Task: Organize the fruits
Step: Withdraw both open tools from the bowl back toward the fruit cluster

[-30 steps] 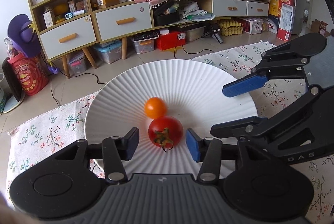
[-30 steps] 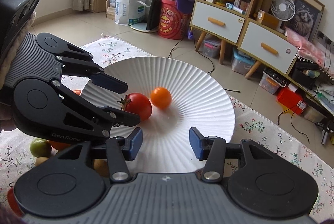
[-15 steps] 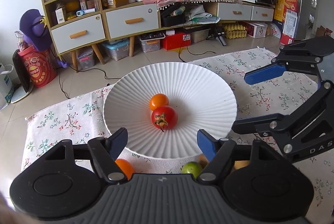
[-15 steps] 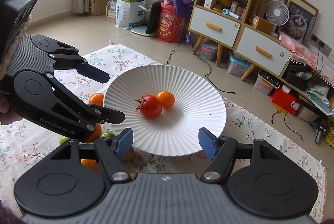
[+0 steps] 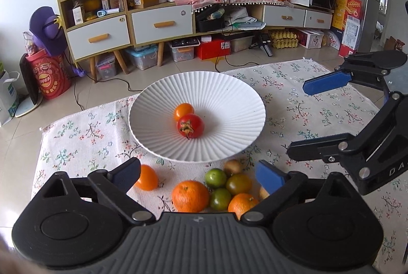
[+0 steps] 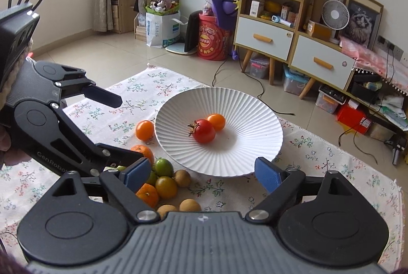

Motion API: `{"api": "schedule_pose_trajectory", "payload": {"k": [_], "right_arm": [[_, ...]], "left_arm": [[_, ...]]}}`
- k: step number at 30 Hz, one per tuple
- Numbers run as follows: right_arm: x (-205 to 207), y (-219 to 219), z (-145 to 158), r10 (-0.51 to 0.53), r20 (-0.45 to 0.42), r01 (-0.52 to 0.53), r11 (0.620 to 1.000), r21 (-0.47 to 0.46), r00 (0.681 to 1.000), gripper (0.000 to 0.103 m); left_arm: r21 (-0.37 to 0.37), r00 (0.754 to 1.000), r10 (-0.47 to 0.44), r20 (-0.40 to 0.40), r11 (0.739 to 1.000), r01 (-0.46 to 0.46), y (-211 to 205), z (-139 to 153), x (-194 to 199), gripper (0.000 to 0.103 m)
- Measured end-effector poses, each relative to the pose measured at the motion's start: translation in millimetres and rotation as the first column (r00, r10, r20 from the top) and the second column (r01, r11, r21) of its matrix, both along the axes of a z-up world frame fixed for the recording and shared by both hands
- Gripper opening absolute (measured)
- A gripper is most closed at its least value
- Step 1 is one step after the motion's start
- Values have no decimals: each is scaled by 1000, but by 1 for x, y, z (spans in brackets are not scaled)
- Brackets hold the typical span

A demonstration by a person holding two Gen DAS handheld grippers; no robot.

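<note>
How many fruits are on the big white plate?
2. A red tomato sits near the middle of the white plate, and a small orange fruit touches it just behind. The other fruits lie on the cloth in front of the plate.

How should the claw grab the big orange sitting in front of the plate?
Probably from above, pads closing across the widest middle of the big orange. It is round, so any lower or higher grip could slip. The cloth side toward the small orange tomato is free; a green fruit crowds the other side.
</note>
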State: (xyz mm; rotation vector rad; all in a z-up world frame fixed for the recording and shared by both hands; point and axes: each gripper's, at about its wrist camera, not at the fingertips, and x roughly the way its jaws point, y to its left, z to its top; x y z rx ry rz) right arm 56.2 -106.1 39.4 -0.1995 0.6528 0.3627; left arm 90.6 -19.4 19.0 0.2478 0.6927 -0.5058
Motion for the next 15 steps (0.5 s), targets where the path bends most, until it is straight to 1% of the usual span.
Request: {"api": "schedule_pose_trajectory", "payload": {"k": [2,5,11,15], "right_arm": [[-1,-3,-6,-2,-16,3,1000,9,1000,89],[-8,-1,-14,1,-23,-1,1000,-14,1000,89],[-28,2,-29,40,-49,-42,998,-42,998,90],[-38,1,-33,63,-57,-66,997,-48,996,91]], "left_arm": [[-6,1000,-1,5,1000,1,4,-3,-5,96],[0,1000,-4,-15,1000,4,8,-9,-10,96],[25,999,-31,-45,999,32,18,-22,-26,96],[15,997,-50,-63,999,51,24,-27,-39,96]]}}
